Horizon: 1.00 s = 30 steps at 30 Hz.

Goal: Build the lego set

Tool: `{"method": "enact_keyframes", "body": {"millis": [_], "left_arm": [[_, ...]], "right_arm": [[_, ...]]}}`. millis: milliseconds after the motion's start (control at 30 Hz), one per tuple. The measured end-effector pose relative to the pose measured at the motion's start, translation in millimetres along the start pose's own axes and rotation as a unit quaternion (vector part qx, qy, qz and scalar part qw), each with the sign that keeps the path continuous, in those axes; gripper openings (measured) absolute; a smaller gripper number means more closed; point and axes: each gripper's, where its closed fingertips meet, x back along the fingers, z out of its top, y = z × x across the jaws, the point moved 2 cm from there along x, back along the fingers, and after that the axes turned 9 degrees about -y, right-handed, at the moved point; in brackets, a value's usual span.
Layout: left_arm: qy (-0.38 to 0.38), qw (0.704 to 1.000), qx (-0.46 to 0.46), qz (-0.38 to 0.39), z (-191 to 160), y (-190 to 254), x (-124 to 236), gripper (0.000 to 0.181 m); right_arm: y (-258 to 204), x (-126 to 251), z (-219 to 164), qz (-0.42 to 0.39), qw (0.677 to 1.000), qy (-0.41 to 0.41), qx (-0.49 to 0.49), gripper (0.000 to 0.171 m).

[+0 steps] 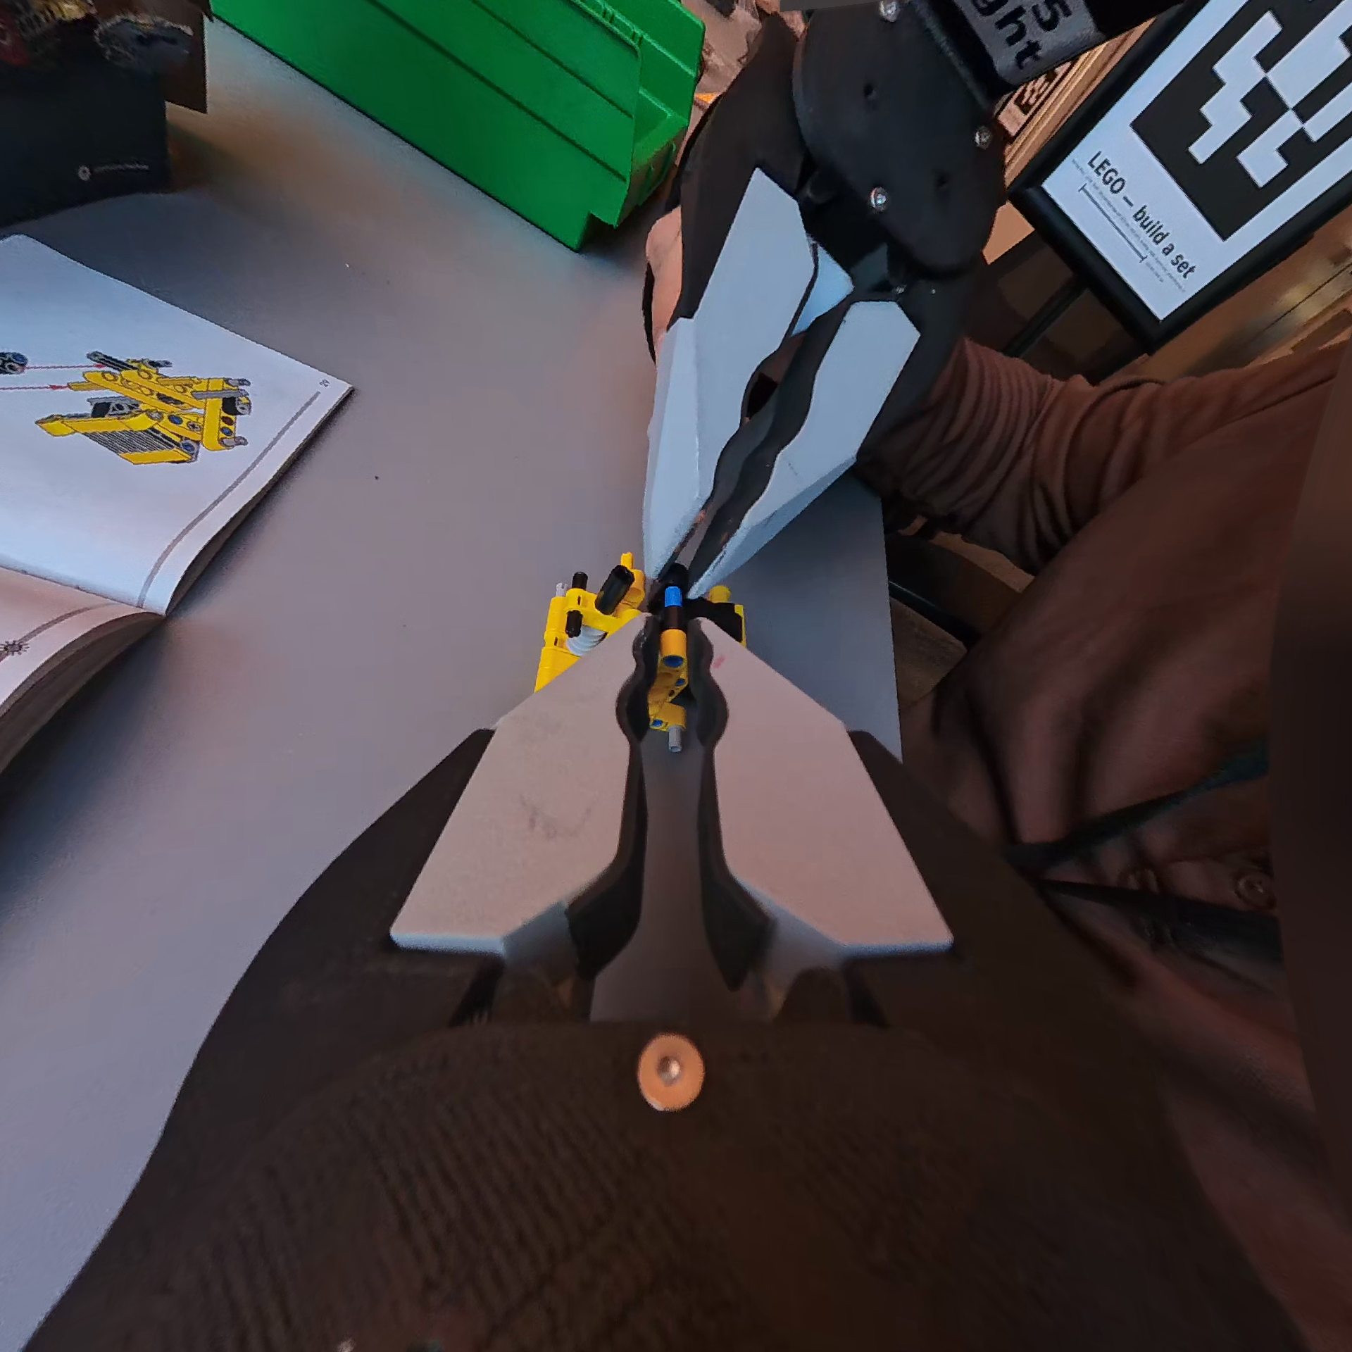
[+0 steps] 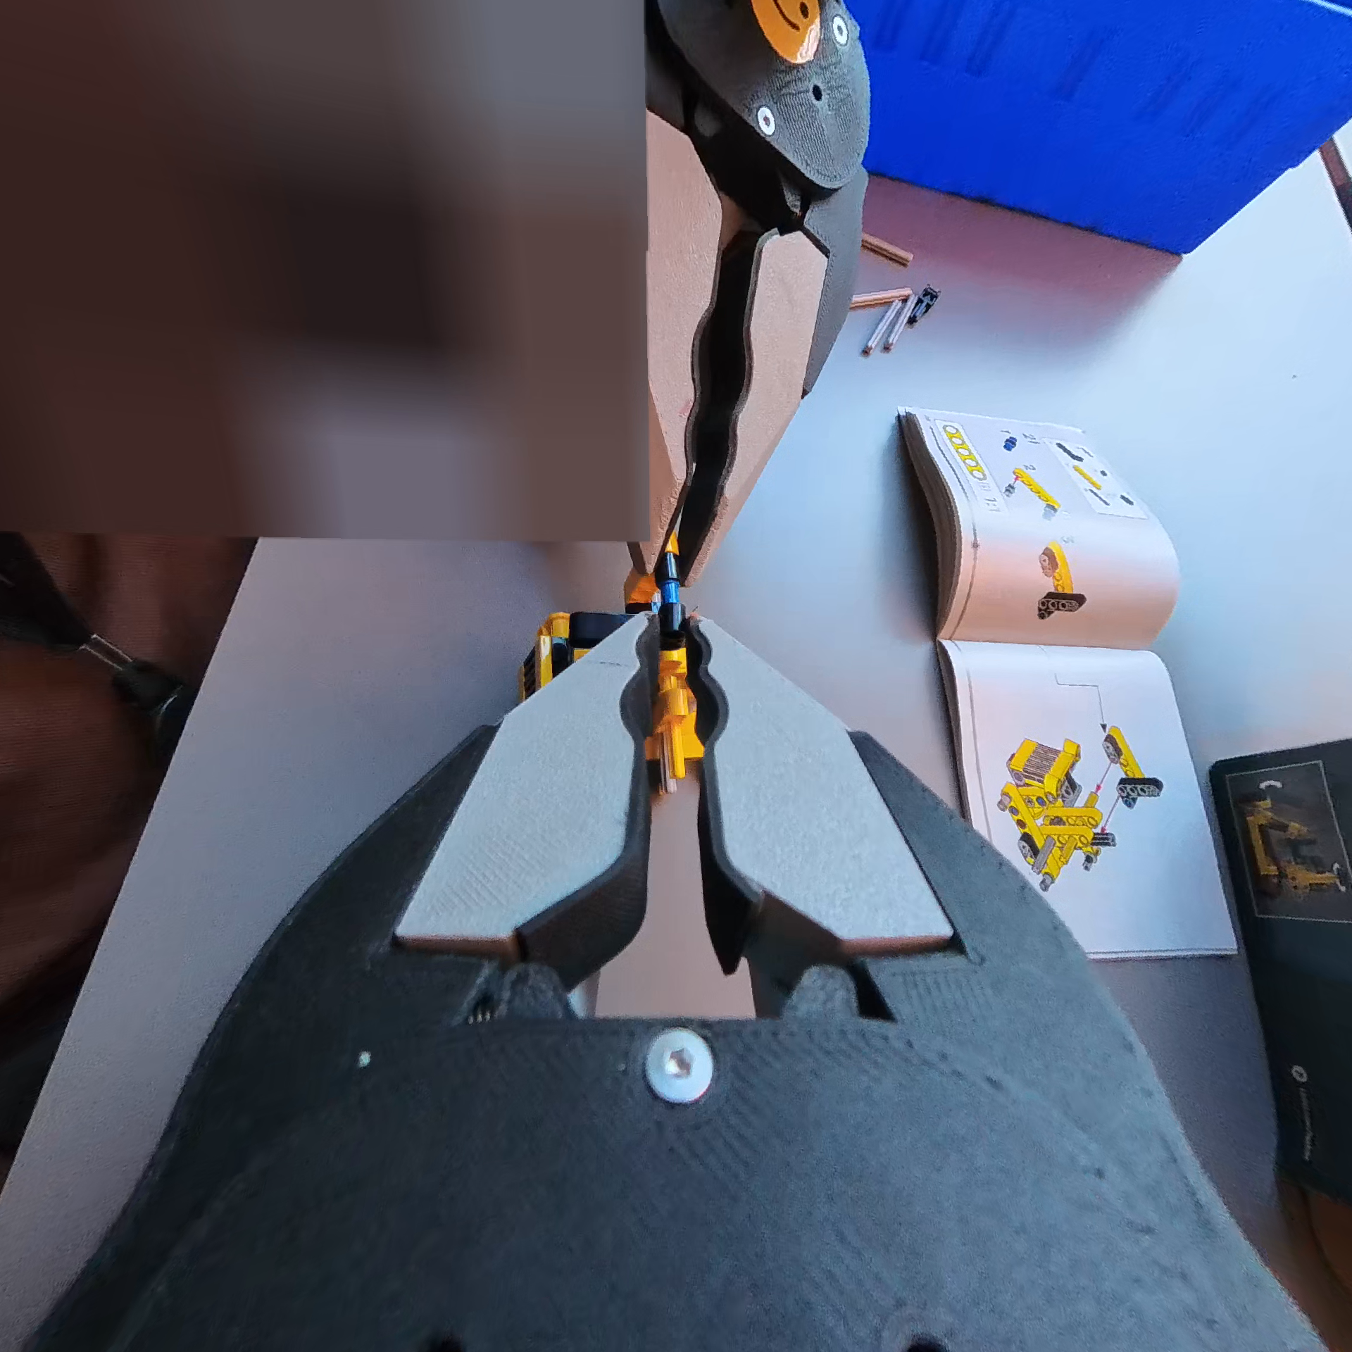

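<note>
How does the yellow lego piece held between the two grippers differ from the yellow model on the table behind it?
The piece is clamped by the left gripper and the right gripper; the model rests on the table, ungripped. The piece is slim; the model is bulkier. The piece carries a blue pin; the model shows black pins. Both are yellow lego.

Green bin (image 1: 512,102) – blue bin (image 2: 1097,95) – framed marker sign (image 1: 1200,146).

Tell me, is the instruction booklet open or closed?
Open: the booklet lies spread on the table, pages with diagrams facing up.
</note>
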Motion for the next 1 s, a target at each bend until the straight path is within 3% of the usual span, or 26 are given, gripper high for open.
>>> {"method": "enact_keyframes", "body": {"millis": [633,1000], "left_arm": [[0.0,1.0,-0.012,0.008,-0.6,1.2,-1.1,0.006],[0.035,0.999,-0.014,0.032,-2.5,1.1,0.9,0.006]], "right_arm": [[-0.6,0.2,2.3,0.027,0.999,-0.02,0.028,0.003],[-1.9,-5.2,-1.8,0.027,0.993,0.081,-0.081,0.003]]}}
